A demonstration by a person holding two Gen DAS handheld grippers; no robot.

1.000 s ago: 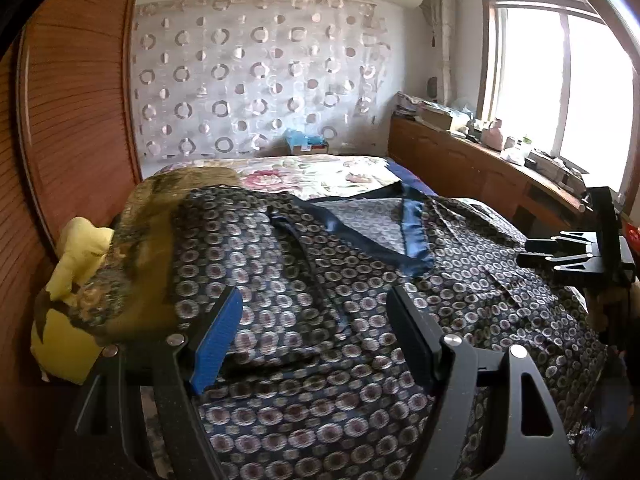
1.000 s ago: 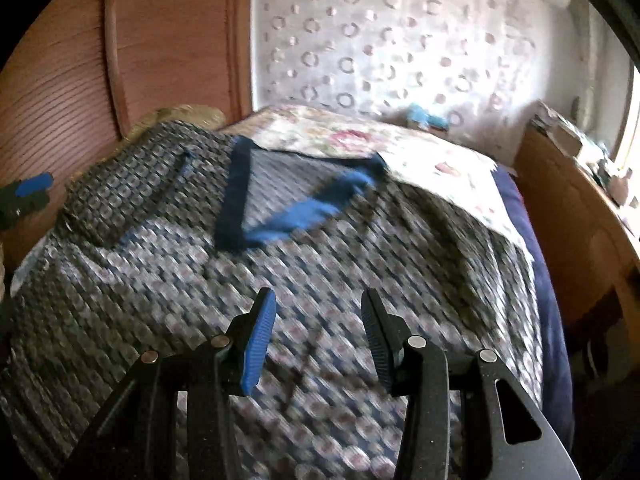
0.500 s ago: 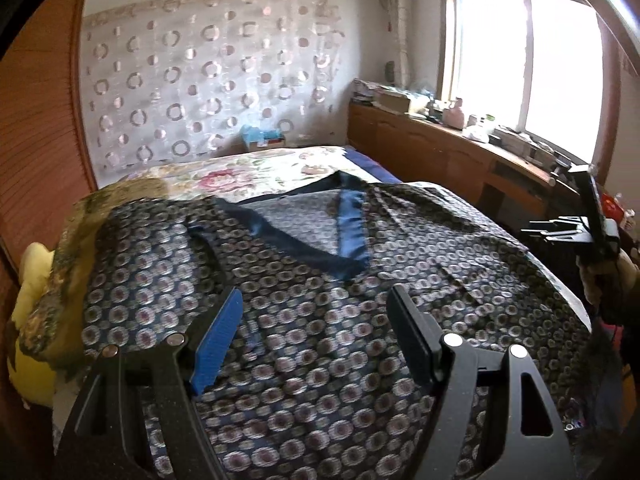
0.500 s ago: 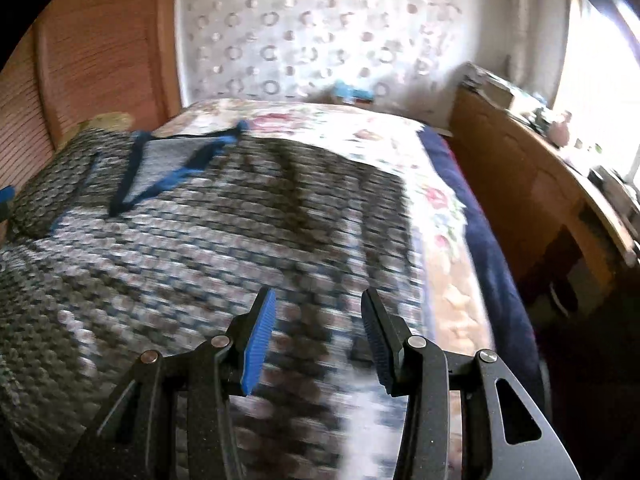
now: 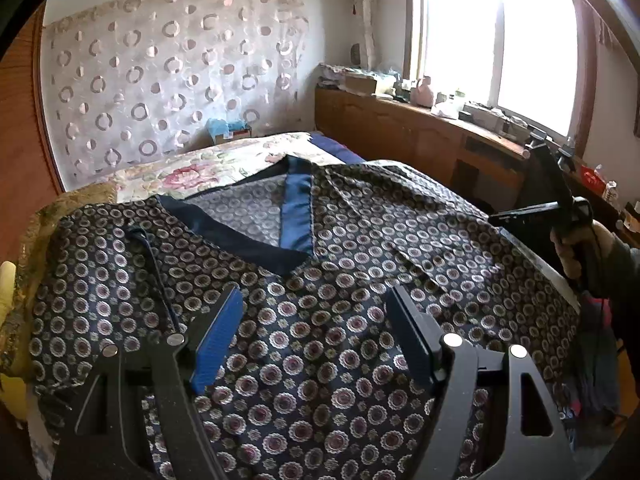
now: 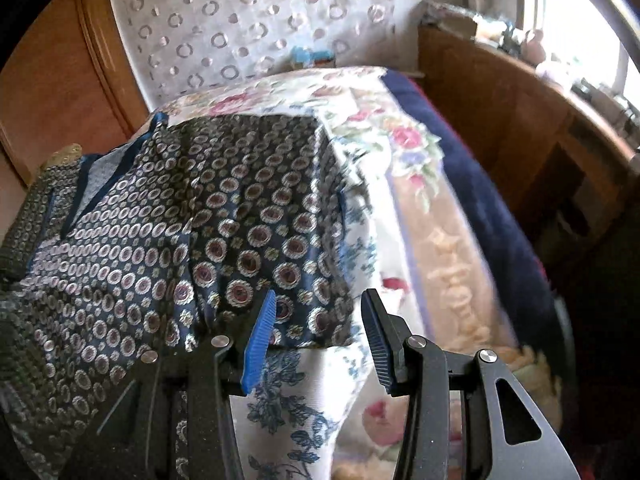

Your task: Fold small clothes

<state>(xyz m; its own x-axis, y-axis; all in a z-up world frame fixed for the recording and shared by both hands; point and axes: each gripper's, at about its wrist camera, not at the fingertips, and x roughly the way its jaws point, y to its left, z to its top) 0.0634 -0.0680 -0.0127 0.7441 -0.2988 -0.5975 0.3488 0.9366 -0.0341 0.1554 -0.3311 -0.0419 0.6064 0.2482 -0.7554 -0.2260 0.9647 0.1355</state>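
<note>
— Both views have swung toward the window side; what lies under the right gripper now?

— It has slid from the middle of the shirt to the corner, which sits between its parted, empty fingers over the floral bedspread.

— And the left gripper?

— Wide apart, holding nothing, above the shirt's patterned front; the blue collar lies at twelve o'clock from it.

— Where is the shirt itself?

— Spread flat across the bed, collar toward the curtain with ring patterns.

— The room?

— A bright window at two o'clock, a cluttered wooden cabinet beneath it, wood panelling at nine o'clock, a yellow pillow at the left edge.
</note>
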